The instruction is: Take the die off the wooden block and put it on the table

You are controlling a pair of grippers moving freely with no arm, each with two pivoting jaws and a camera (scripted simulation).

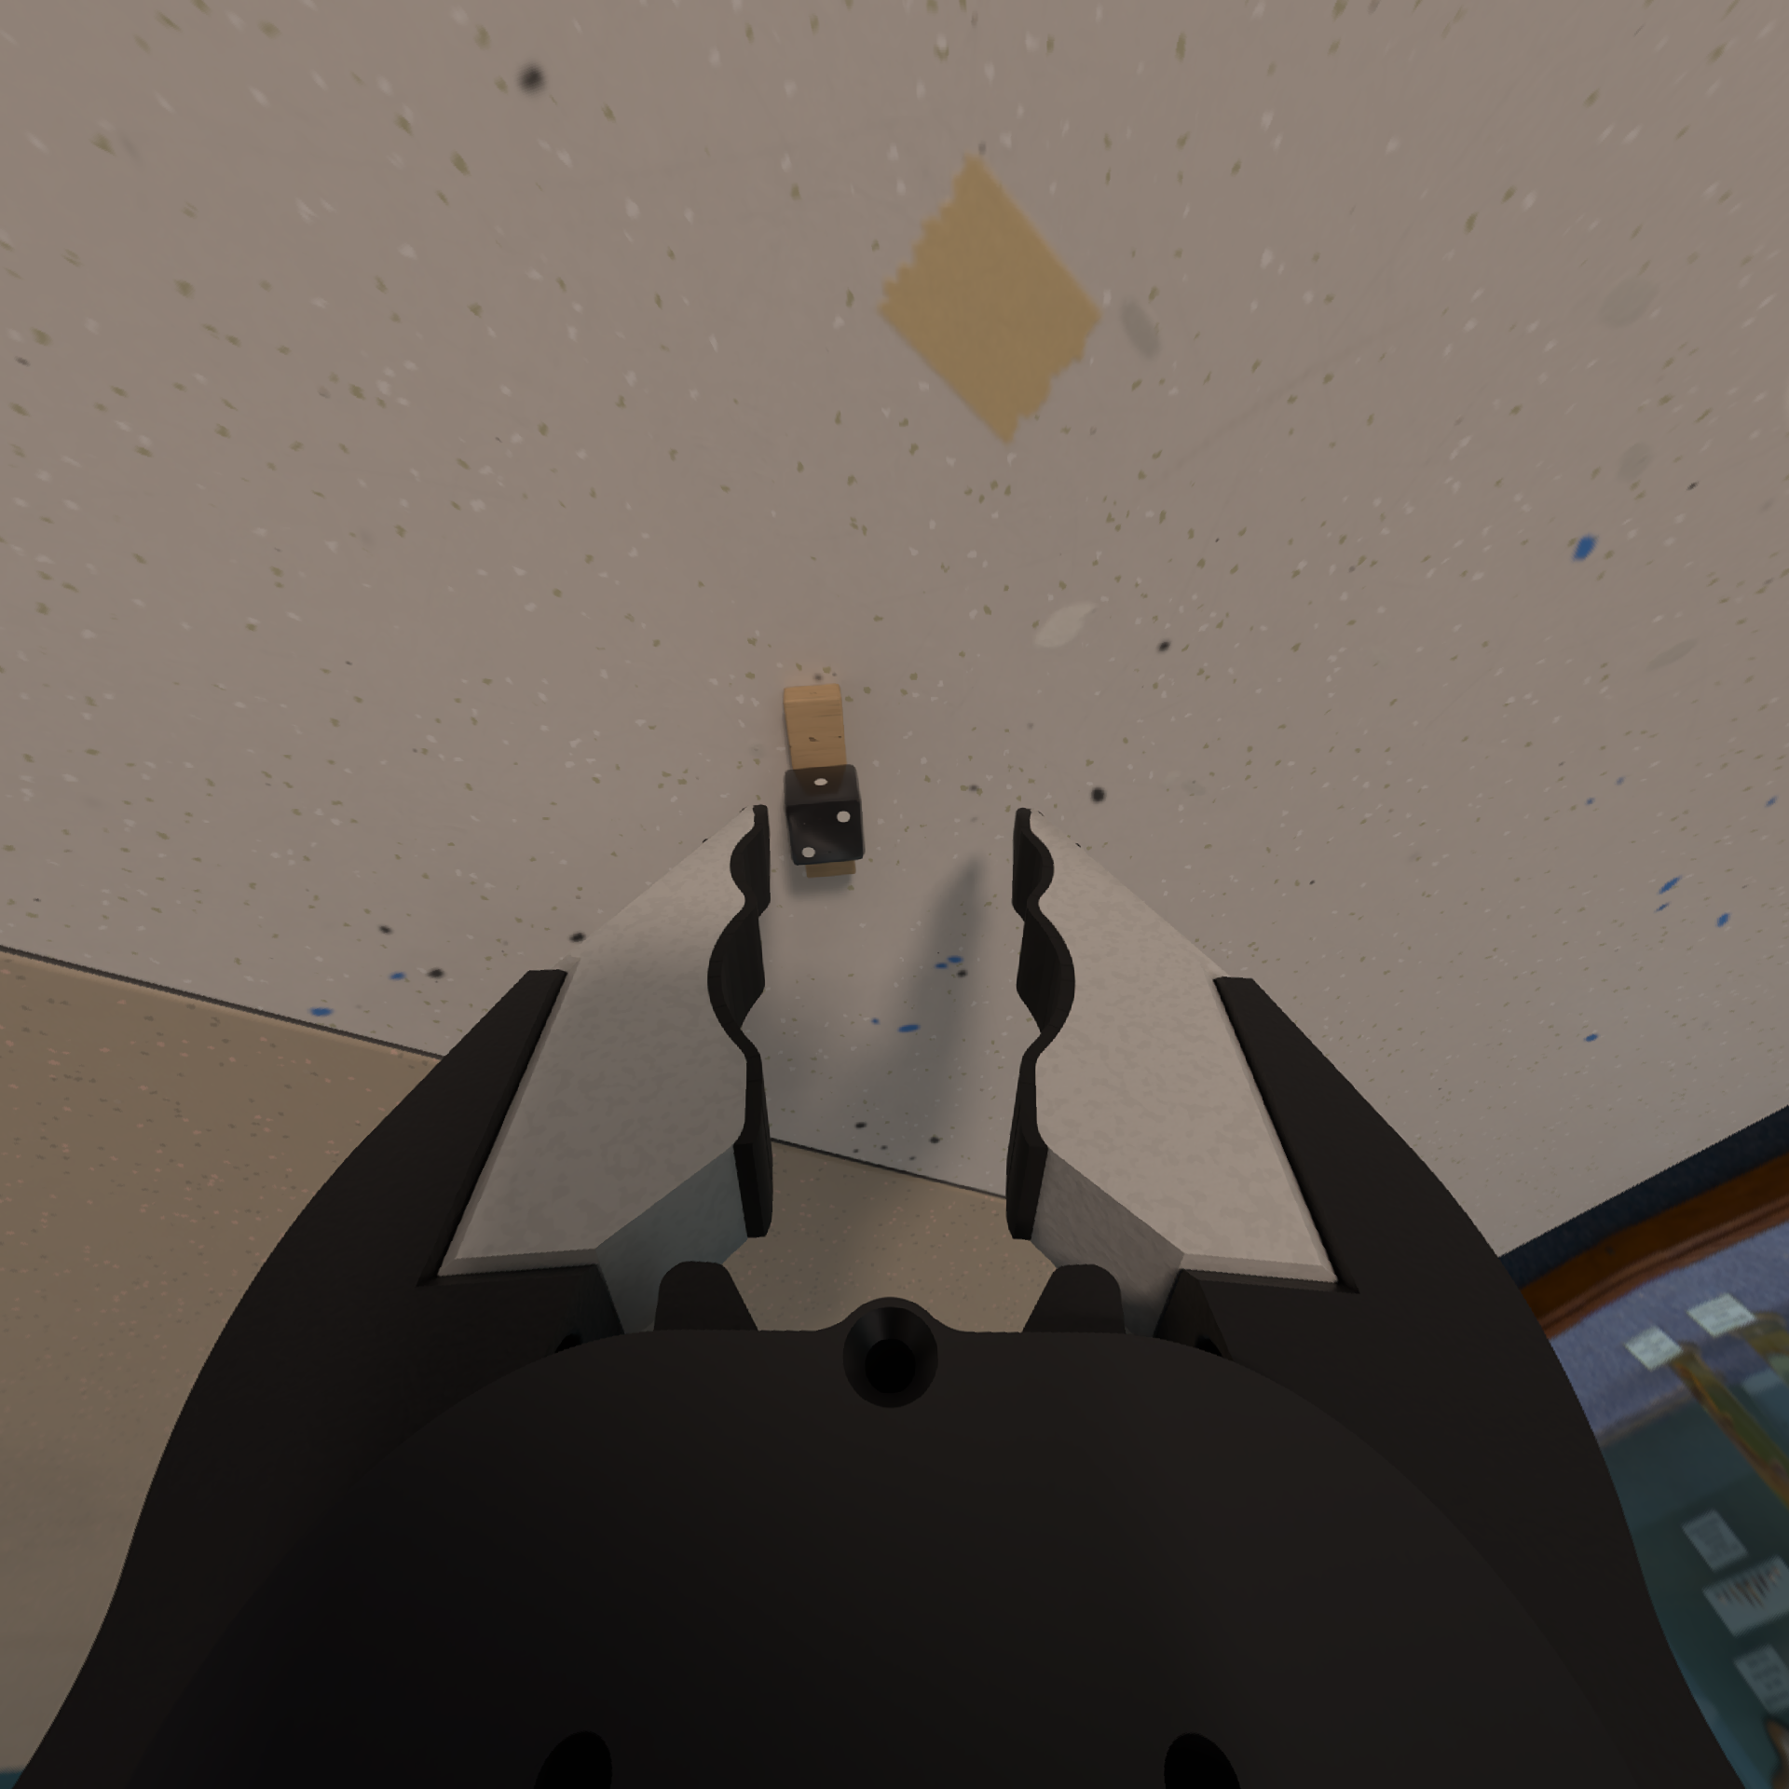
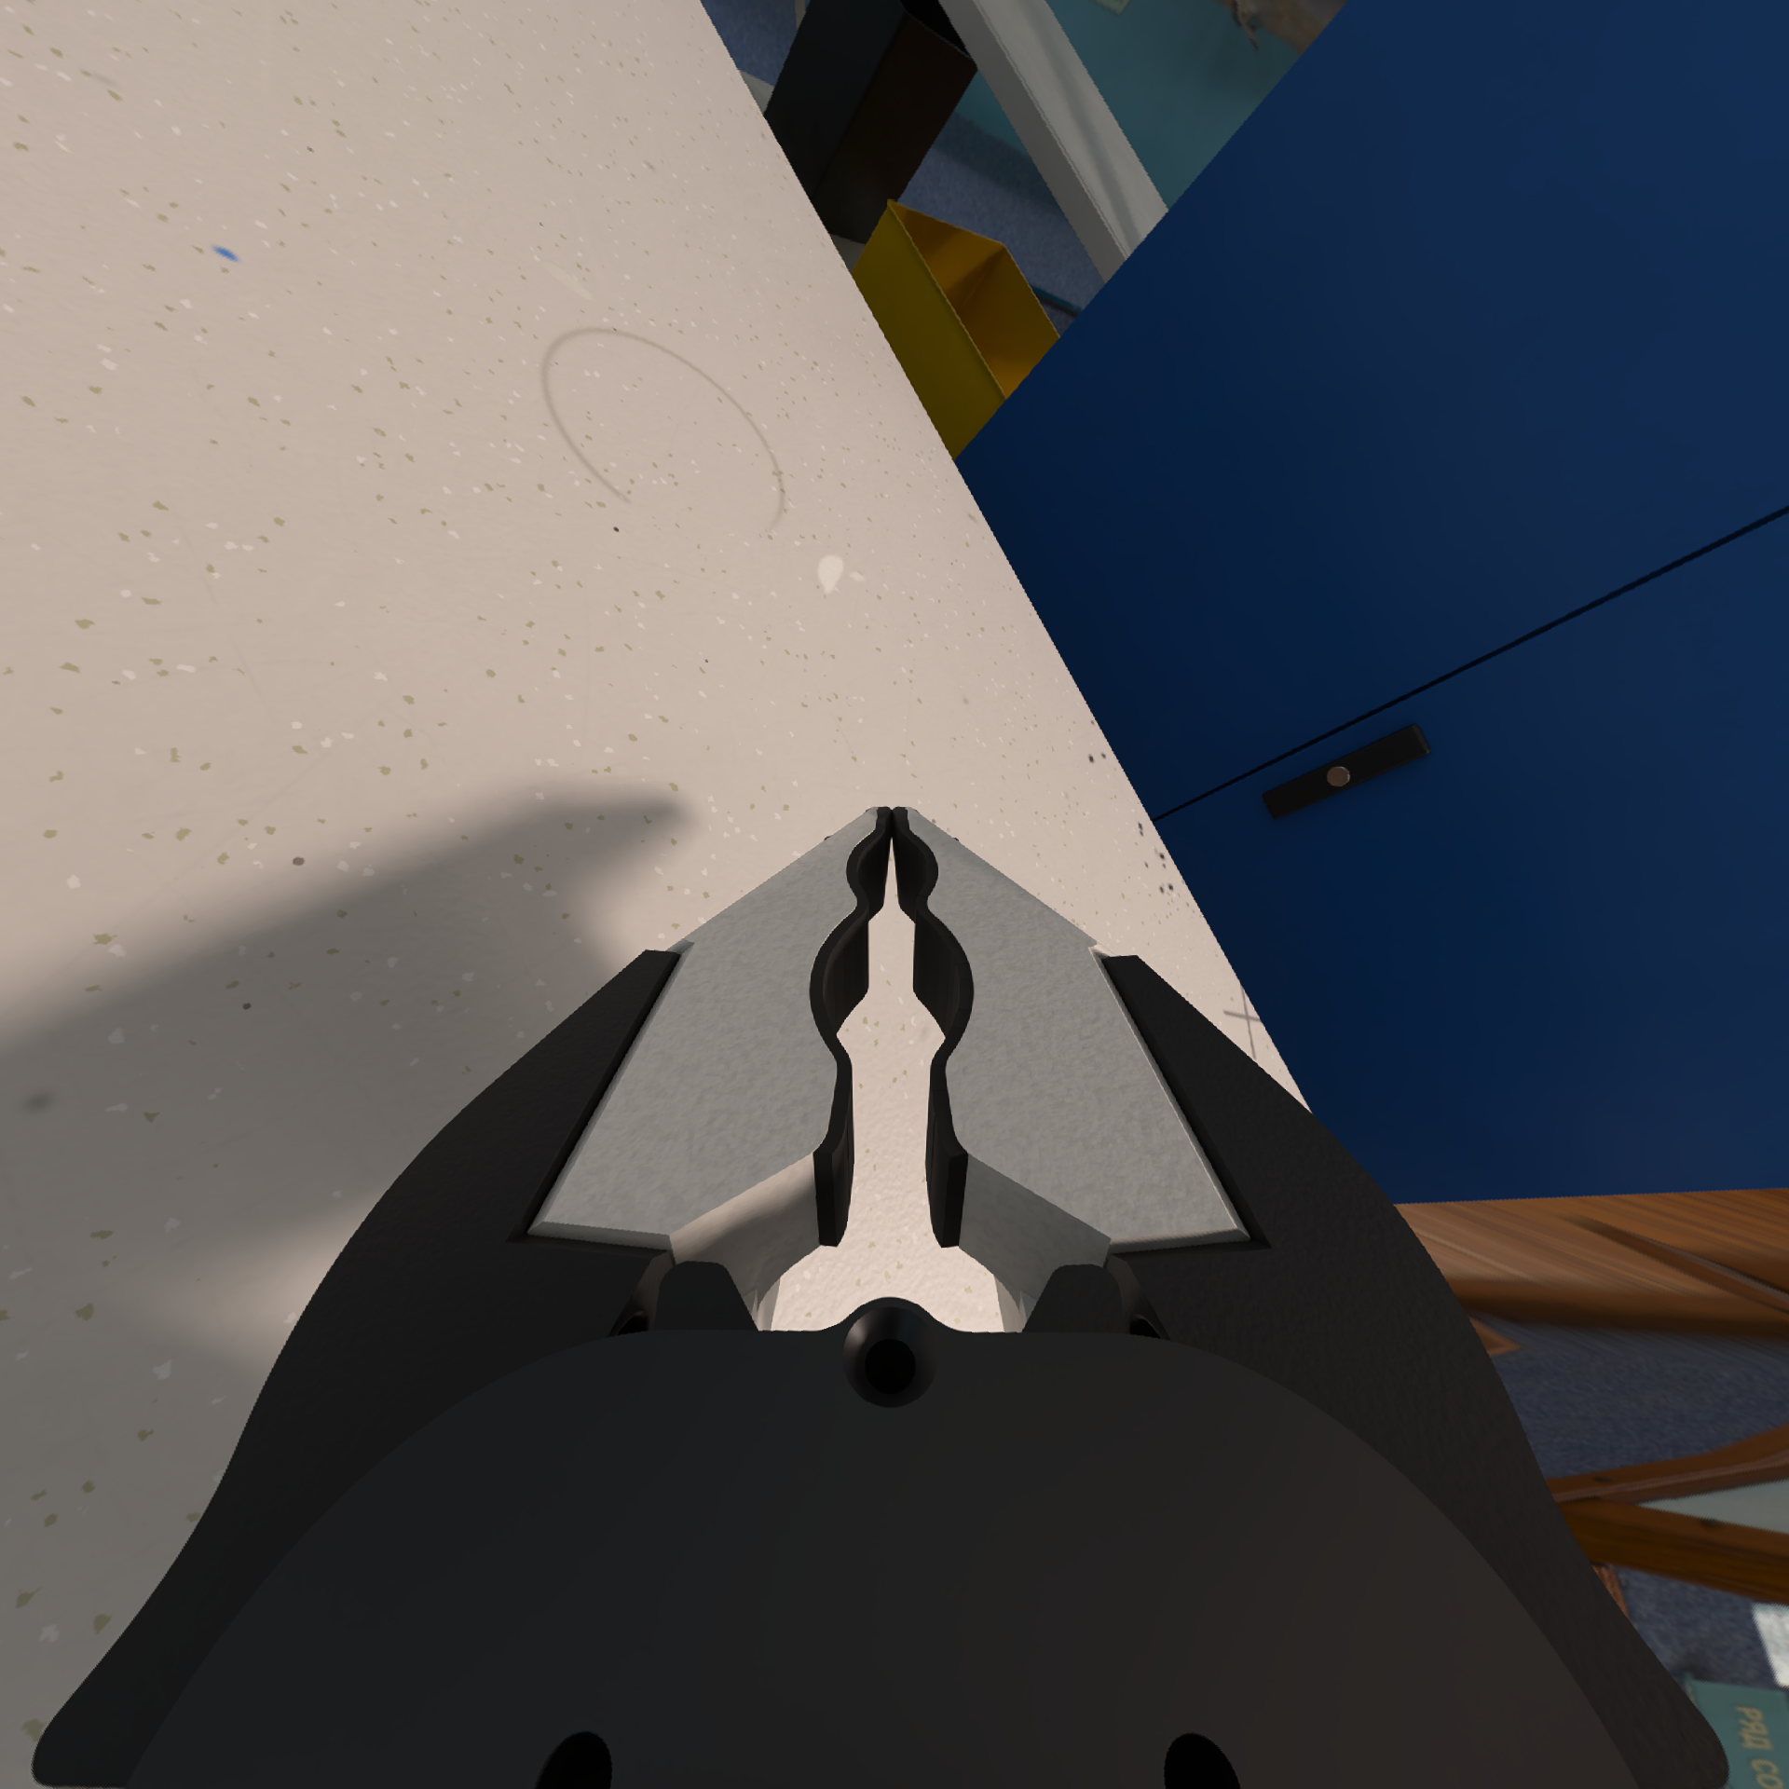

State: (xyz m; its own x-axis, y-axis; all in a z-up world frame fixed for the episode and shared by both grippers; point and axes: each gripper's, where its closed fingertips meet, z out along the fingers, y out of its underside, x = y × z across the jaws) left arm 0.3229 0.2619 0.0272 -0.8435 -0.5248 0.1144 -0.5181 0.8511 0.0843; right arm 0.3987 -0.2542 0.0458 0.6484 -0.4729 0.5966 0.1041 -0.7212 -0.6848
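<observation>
Approach step, by my reading; nothing grasped yet. Left gripper [image 1: 889, 823] hung above the speckled surface [image 1: 387, 484], fingers [image 1: 750, 968] spread wide with nothing between them. The black die [image 1: 824, 815], white pips showing, sat on the wooden block [image 1: 815, 728], which ran away toward 12 o'clock beneath it. The die lay just past the tip of the finger on the 9 o'clock side, outside the gap and toward 11 o'clock from its middle.

Next move, as judged: shift toward 9 o'clock to centre the gap on the die, come down, then close on two opposite faces without nudging the narrow block, which looked easy to tip.

Right gripper [image 2: 891, 813] hovered over bare surface near its edge, fingers pressed together at the tips, holding nothing. A blue cabinet [image 2: 1452, 484] stood at 3 o'clock, a yellow bin [image 2: 954, 310] at 1 o'clock.

Writing: small papers at 4 o'clock in the left wrist view, too blurred to read. A tan patch [image 1: 989, 298] at 12 o'clock bore none.
</observation>
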